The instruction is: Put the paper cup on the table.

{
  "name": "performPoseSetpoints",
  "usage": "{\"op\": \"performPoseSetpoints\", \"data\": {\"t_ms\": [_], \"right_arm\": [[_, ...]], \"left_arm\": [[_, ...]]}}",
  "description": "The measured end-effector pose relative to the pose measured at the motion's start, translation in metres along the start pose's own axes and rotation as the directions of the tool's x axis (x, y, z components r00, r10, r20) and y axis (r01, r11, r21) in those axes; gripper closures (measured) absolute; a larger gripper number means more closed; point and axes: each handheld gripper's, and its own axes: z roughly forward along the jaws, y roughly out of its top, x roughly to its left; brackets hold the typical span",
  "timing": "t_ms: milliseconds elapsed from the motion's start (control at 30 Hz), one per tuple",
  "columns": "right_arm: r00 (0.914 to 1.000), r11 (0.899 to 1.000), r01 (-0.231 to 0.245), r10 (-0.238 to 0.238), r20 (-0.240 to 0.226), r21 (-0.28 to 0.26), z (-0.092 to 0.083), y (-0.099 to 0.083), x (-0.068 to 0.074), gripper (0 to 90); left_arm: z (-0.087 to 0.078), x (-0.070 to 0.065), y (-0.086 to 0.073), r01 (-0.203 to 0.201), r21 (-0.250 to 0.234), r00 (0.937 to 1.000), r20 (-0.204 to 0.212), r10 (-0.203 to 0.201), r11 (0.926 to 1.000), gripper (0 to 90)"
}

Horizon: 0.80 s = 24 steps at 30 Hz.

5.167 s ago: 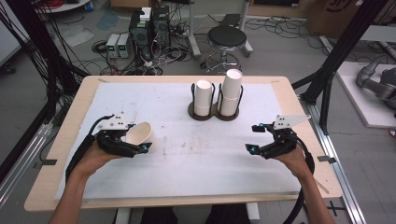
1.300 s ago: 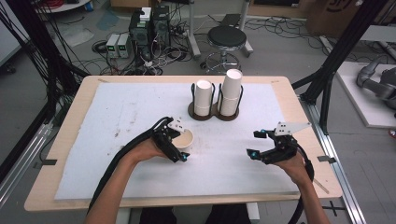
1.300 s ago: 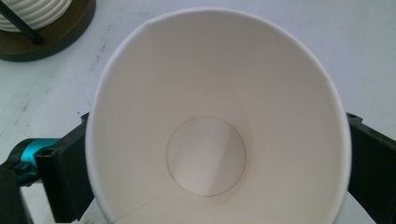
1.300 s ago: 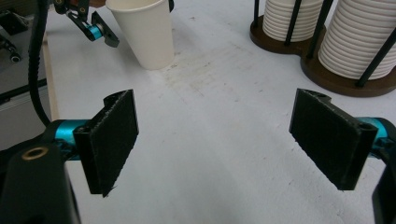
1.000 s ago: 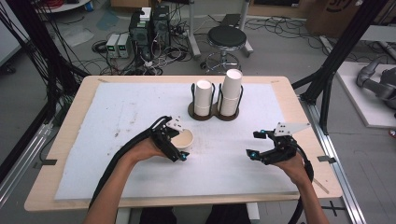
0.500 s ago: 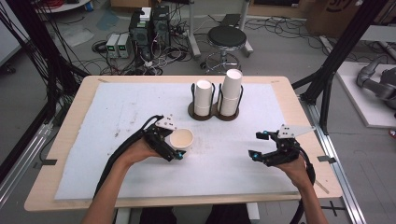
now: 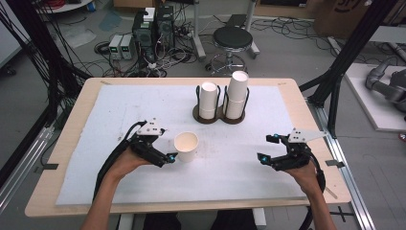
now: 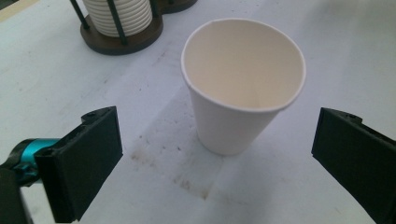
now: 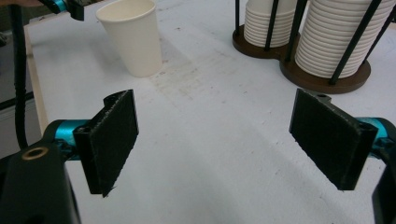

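Left gripper had its jaws spread wide, nothing between the pads; flat black rectangular pads with a matte, slightly rough face, teal fittings behind them. In the left gripper view the paper cup stood just ahead of the jaw tips, clear of both pads, not touching.

Paper cup sat upright on the mat near the table's middle, just right of the left gripper. Tapered cone shape, wide rolled rim up, narrow base down, long axis vertical. Plain off-white paper, smooth, inner seam visible. Empty inside.

Right gripper also wide open and empty, held over the mat at the right, well apart from the cup. Same black pads, coarse foam-like texture in the right gripper view.

Mat: white, fibrous-looking sheet with grey-brown smudges around the cup's base, laid on a light wooden table.

Cup holder at the far middle: dark round double base with thin black upright rods, two stacks of nested white cups, mouths down, ribbed by their rims; right stack taller.
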Motion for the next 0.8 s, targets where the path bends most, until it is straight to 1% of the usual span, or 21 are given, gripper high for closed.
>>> {"op": "performPoseSetpoints", "data": {"t_ms": [33, 67, 100, 133, 267, 333, 400, 467, 533, 567, 667, 733, 800], "right_arm": [[1.0000, 1.000, -0.002, 0.002, 0.003, -0.001, 0.000, 0.000, 0.000, 15.9], [1.0000, 1.000, -0.001, 0.001, 0.007, -0.004, 0.000, 0.000, 0.000, 15.9], [1.0000, 1.000, -0.002, 0.002, 0.005, -0.005, 0.000, 0.000, 0.001, 15.9], [0.9999, 1.000, 0.003, -0.003, 0.013, -0.007, 0.000, 0.000, 0.001, 15.9], [0.9998, 1.000, -0.001, 0.001, 0.018, -0.007, 0.001, 0.000, 0.002, 15.9], [0.9999, 1.000, -0.005, 0.005, 0.016, -0.009, 0.001, 0.000, 0.004, 15.8], [0.9999, 1.000, 0.001, -0.001, 0.014, -0.011, 0.001, 0.001, 0.004, 15.9], [0.9999, 1.000, -0.001, 0.002, 0.015, -0.011, 0.002, 0.001, 0.005, 15.9], [0.9998, 1.000, 0.001, -0.001, 0.019, -0.010, 0.002, 0.001, 0.005, 15.8], [0.9998, 1.000, -0.006, 0.006, 0.017, -0.009, 0.002, 0.000, 0.006, 15.9], [0.9999, 1.000, -0.004, 0.004, 0.014, -0.010, 0.002, -0.002, 0.005, 15.9], [0.9998, 1.000, -0.007, 0.007, 0.018, -0.005, 0.003, -0.004, 0.004, 15.8], [0.9999, 1.000, -0.012, 0.012, 0.013, -0.001, 0.004, -0.006, 0.004, 15.9]], "left_arm": [[-0.004, 0.000, -0.004, 0.012, -0.012, 0.9998, -0.015, -0.013, 0.9999, 1.7], [-0.008, 0.000, -0.007, 0.016, -0.014, 0.9996, -0.022, -0.016, 0.9998, 1.7], [-0.012, 0.000, -0.011, 0.027, -0.020, 0.9988, -0.040, -0.028, 0.9994, 1.7], [-0.015, -0.001, -0.014, 0.038, -0.025, 0.9978, -0.053, -0.039, 0.9990, 1.7], [-0.027, -0.002, -0.026, 0.067, -0.057, 0.9941, -0.082, -0.071, 0.9961, 1.7], [-0.031, -0.003, -0.031, 0.078, -0.073, 0.9918, -0.096, -0.085, 0.9942, 1.7], [-0.034, -0.005, -0.035, 0.083, -0.078, 0.9895, -0.112, -0.091, 0.9935, 1.7], [-0.037, -0.006, -0.038, 0.091, -0.094, 0.9889, -0.109, -0.101, 0.9914, 1.7], [-0.039, -0.007, -0.040, 0.090, -0.100, 0.9877, -0.118, -0.102, 0.9909, 1.7], [-0.040, -0.007, -0.041, 0.094, -0.101, 0.9873, -0.119, -0.105, 0.9905, 1.7], [-0.041, -0.007, -0.045, 0.101, -0.098, 0.9855, -0.127, -0.113, 0.9901, 1.7], [-0.042, -0.008, -0.048, 0.104, -0.100, 0.9837, -0.136, -0.117, 0.9895, 1.7], [-0.043, -0.008, -0.052, 0.108, -0.105, 0.9822, -0.142, -0.122, 0.9886, 1.7]]}}
